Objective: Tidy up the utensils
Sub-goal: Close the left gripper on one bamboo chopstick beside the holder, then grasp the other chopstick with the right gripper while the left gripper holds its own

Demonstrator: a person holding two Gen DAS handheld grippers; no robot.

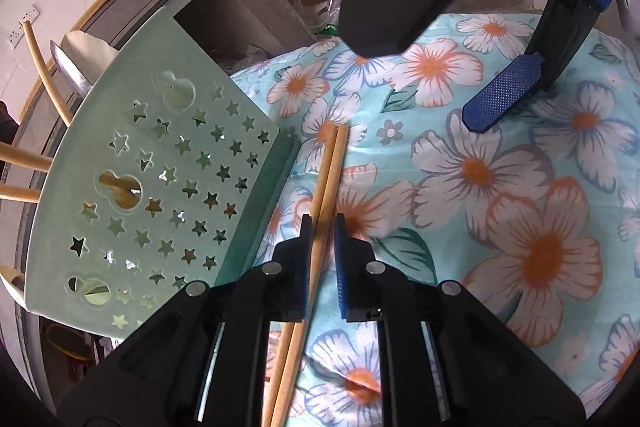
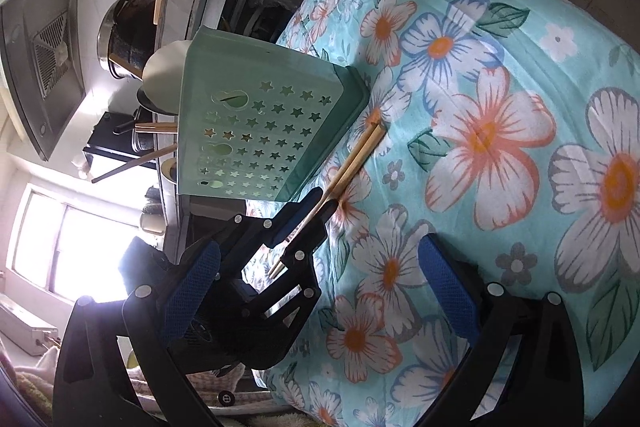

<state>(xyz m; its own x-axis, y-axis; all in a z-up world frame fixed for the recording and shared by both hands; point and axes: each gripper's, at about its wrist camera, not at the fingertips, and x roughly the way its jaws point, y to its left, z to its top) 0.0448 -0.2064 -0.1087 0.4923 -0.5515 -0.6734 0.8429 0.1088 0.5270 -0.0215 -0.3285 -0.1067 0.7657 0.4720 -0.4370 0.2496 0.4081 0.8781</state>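
Observation:
A pair of wooden chopsticks (image 1: pixel 326 183) lies on the floral cloth, running between the fingers of my left gripper (image 1: pixel 323 227). The jaws stand close on either side of the sticks with a small gap on the right; whether they pinch is unclear. The sticks' far tips touch the base of a pale green utensil holder (image 1: pixel 152 183) with star holes, standing at the table's left edge. In the right wrist view the left gripper (image 2: pixel 316 205) straddles the chopsticks (image 2: pixel 354 159) beside the holder (image 2: pixel 256 131). My right gripper (image 2: pixel 320 287) is open and empty above the cloth; it also shows in the left wrist view (image 1: pixel 502 99).
The floral tablecloth (image 2: pixel 500 147) covers the table. More chopsticks and spoons (image 1: pixel 24 159) stick out of the holder's top. Behind it are a counter, pots (image 2: pixel 128 31) and a range hood (image 2: pixel 44 47).

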